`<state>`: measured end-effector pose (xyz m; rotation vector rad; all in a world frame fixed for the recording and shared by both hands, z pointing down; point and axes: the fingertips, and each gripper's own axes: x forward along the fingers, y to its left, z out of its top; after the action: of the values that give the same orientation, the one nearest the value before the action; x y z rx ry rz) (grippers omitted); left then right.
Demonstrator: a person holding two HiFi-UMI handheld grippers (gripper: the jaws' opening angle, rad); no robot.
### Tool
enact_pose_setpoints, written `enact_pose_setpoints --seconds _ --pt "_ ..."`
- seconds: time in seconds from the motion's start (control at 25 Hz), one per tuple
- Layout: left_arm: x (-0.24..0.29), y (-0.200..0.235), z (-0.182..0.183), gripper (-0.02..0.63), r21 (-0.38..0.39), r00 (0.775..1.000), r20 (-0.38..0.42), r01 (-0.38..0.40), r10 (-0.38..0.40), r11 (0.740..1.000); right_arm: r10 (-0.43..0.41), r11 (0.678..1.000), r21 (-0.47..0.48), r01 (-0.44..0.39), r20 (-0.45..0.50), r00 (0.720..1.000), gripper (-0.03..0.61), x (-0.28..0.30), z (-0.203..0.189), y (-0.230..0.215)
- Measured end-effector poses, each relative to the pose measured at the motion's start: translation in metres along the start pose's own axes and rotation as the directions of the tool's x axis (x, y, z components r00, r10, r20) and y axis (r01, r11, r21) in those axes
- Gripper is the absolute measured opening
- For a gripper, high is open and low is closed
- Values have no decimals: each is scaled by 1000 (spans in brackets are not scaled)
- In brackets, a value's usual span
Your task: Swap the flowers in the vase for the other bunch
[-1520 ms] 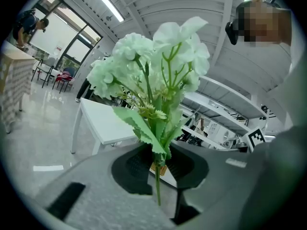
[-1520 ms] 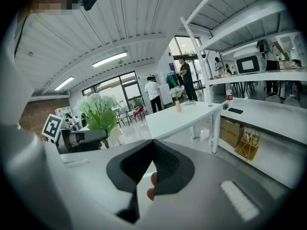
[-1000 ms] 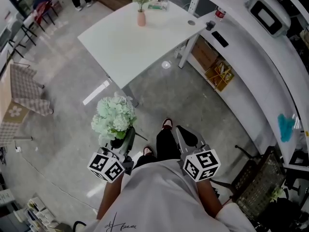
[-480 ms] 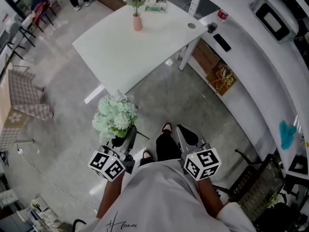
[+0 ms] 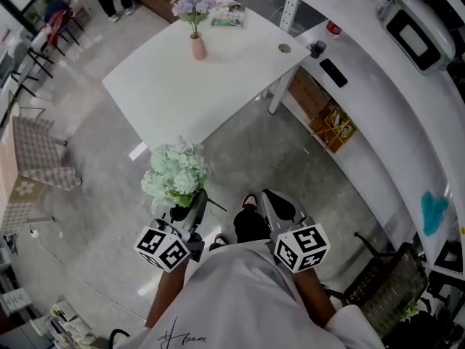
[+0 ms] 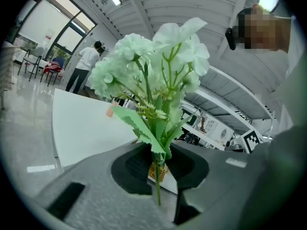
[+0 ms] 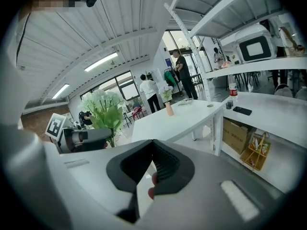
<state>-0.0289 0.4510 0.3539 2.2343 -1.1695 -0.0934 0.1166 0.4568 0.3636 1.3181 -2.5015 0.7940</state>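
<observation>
**Replacement bunch carried; vase untouched**

The vase stands near the counter's far edge with the purple flowers in it. The pale green bunch is upright, short of the near corner, with the left gripper fingers clamped on its stems for carrying. The right gripper fingers are together and empty, likely reserved for pulling the purple flowers.

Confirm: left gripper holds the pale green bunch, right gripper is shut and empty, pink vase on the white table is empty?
No. The pink vase holds purple flowers, as the head view shows. The rest stands: left gripper holds the pale green bunch, right gripper is shut and empty, vase on the white table.
</observation>
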Motion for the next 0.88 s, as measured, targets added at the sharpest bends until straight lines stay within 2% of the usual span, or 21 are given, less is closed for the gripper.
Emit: enact_pose_setpoints --seconds 0.6,0.88 --pt "83 -5 23 77 2 997 52 -63 63 998 66 998 -5 -66 25 998 6 22 41 -69" --pt "108 -8 31 75 6 996 50 -70 70 998 73 997 30 -73 29 997 6 27 47 -90"
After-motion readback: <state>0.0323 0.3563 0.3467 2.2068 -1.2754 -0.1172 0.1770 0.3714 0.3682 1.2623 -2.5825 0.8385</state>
